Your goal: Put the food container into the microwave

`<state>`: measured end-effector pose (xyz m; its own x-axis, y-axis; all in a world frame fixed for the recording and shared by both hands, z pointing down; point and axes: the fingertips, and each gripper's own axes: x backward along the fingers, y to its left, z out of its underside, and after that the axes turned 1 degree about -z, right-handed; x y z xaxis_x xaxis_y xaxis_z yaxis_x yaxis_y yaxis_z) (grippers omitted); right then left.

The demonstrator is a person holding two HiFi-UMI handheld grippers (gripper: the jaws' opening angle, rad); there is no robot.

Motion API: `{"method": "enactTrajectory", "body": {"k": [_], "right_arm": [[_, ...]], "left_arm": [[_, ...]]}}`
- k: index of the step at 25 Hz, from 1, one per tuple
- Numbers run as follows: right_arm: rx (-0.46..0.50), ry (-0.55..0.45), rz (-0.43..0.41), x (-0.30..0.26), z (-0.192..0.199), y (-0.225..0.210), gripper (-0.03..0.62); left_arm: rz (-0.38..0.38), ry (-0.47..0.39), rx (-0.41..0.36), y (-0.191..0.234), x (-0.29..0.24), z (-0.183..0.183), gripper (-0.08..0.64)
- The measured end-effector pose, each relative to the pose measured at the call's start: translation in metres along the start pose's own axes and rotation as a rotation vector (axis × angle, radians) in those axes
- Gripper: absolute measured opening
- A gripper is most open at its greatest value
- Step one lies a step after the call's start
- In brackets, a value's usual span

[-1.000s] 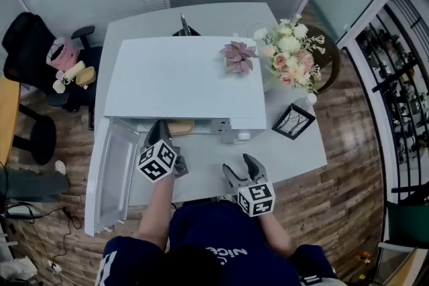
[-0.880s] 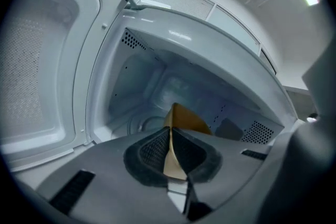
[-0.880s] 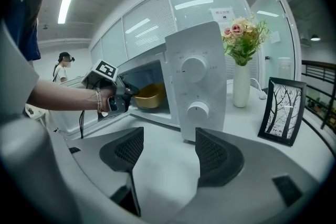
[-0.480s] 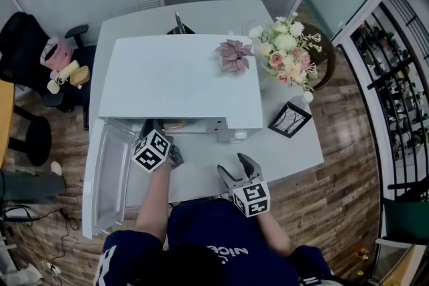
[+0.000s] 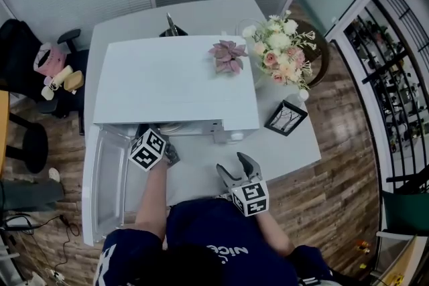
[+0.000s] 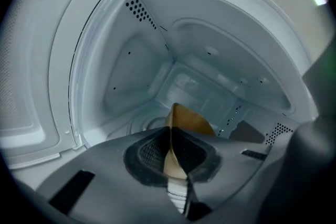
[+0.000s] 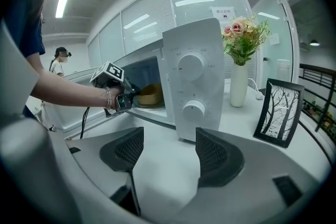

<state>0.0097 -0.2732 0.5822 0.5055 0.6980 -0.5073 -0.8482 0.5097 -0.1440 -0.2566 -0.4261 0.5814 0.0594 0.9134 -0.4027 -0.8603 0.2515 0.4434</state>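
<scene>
The white microwave (image 5: 174, 80) stands on the table with its door (image 5: 110, 177) swung open to the left. My left gripper (image 5: 159, 137) reaches into the cavity (image 6: 210, 60), shut on the rim of a tan food container (image 6: 191, 120). That container (image 7: 149, 94) sits low inside the opening, in front of the left gripper (image 7: 128, 94); whether it rests on the floor of the cavity is hidden. My right gripper (image 5: 238, 165) hovers open over the table in front of the microwave's control panel (image 7: 191, 81), with nothing between its pads (image 7: 216, 157).
A small pink plant (image 5: 228, 55) sits on top of the microwave. A vase of flowers (image 5: 278, 57) and a black picture frame (image 5: 286, 118) stand to the right. The open door juts over the table's left front. A second person (image 7: 59, 60) stands far behind.
My left gripper has pushed further into the microwave with the container. The right gripper has stayed about where it was, still open.
</scene>
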Motion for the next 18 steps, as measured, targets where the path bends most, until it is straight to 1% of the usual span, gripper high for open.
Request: {"method": "enactTrajectory", "body": {"k": [5,6,8,10,14,18], "right_arm": [[0.006,0.000,-0.006,-0.002,-0.001,0.002,0.316],[0.007,-0.001,-0.006,-0.002,-0.001,0.002,0.316],[0.008,-0.004,-0.004,-0.002,-0.001,0.002,0.316],[0.013,-0.007,-0.004,-0.002,-0.002,0.001,0.316],[0.018,-0.016,-0.002,0.000,-0.004,-0.001,0.316],[0.029,-0.026,-0.008,0.002,-0.007,0.000,0.318]], "left_arm": [[-0.002,-0.011,-0.058,-0.002,-0.002,-0.001,0.028],[0.003,-0.010,-0.060,-0.003,-0.002,-0.001,0.049],[0.029,-0.011,-0.058,-0.007,-0.003,-0.001,0.187],[0.058,-0.017,-0.064,-0.012,-0.003,-0.004,0.271],[0.100,-0.025,-0.111,-0.021,0.003,-0.005,0.321],[0.117,-0.017,-0.198,-0.028,0.015,0.001,0.341]]}}
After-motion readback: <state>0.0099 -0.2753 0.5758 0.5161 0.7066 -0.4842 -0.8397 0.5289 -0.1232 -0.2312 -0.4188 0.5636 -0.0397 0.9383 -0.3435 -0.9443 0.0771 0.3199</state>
